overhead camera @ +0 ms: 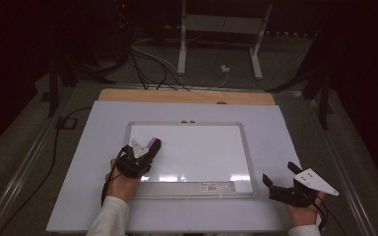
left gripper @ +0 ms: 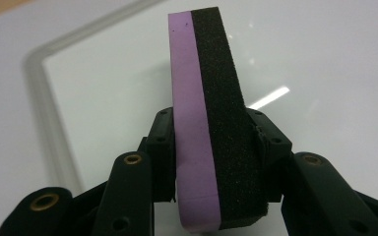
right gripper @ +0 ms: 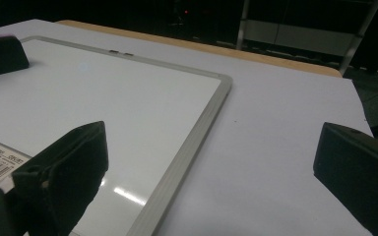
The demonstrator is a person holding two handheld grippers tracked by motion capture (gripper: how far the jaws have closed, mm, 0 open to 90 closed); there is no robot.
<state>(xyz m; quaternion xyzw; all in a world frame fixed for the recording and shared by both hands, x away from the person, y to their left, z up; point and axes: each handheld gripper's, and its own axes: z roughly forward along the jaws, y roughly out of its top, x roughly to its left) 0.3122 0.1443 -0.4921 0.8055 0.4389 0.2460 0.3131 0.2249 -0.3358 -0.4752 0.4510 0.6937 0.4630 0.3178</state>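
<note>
Purple-and-black foam eraser block [left gripper: 209, 123] sits clamped in your left gripper [overhead camera: 139, 156] over white framed whiteboard [overhead camera: 202, 152], near its left edge. Right gripper [right gripper: 211, 172] wide open, empty. Risk: foam twists w/ uneven pressure, slips.

A pale sheet [overhead camera: 177, 216] covers the tabletop under both the left tongs [overhead camera: 150, 146] and the right tongs [overhead camera: 278, 173]. Beyond both tongs, a strip of bare wood [overhead camera: 187, 96] edges the tabletop's far side. Farther past them, black cables [overhead camera: 147, 69] trail across the grey floor [overhead camera: 19, 147] beside a small white plug [overhead camera: 225, 69] and a white stand [overhead camera: 182, 49]. Another dark cable [overhead camera: 56, 142] runs along the floor, well left of the left tongs.
</note>
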